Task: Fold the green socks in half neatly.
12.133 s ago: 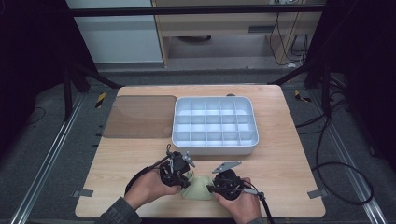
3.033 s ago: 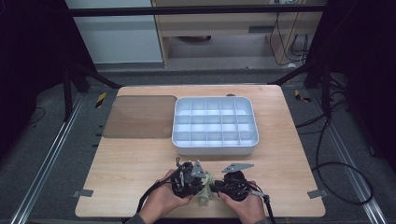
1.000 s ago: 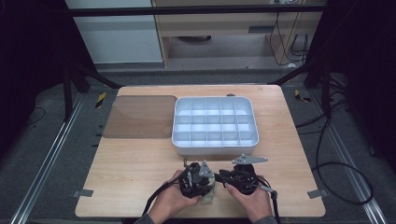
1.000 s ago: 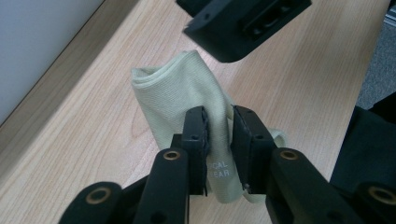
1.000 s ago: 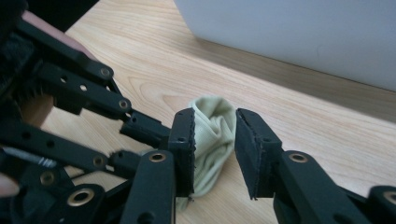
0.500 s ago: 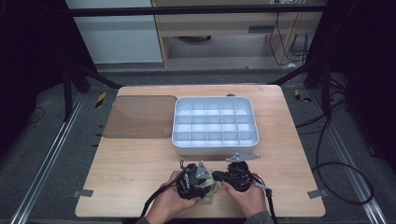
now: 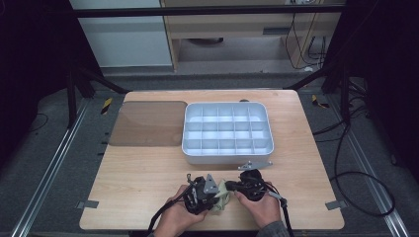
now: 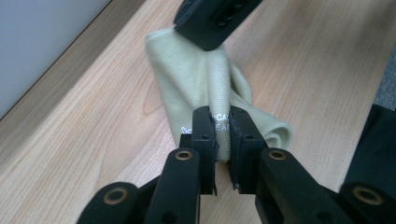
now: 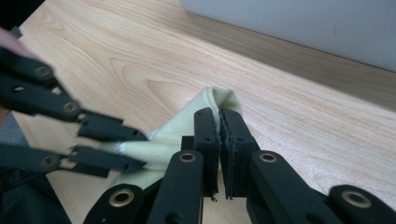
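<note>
Fingers of both grippers pinch a pale green cloth, nearly closed, its length running between them.

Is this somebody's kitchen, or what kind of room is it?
Probably not a kitchen; it looks like a lab or workshop. A bare wooden table stands among dark frame legs and loose cables, and a person works a pale cloth with a hand-held claw.

Pale yellow-green cloth with white lettering lies on a light wood-grain table, beside a white tray, a brown mat and black grippers.
</note>
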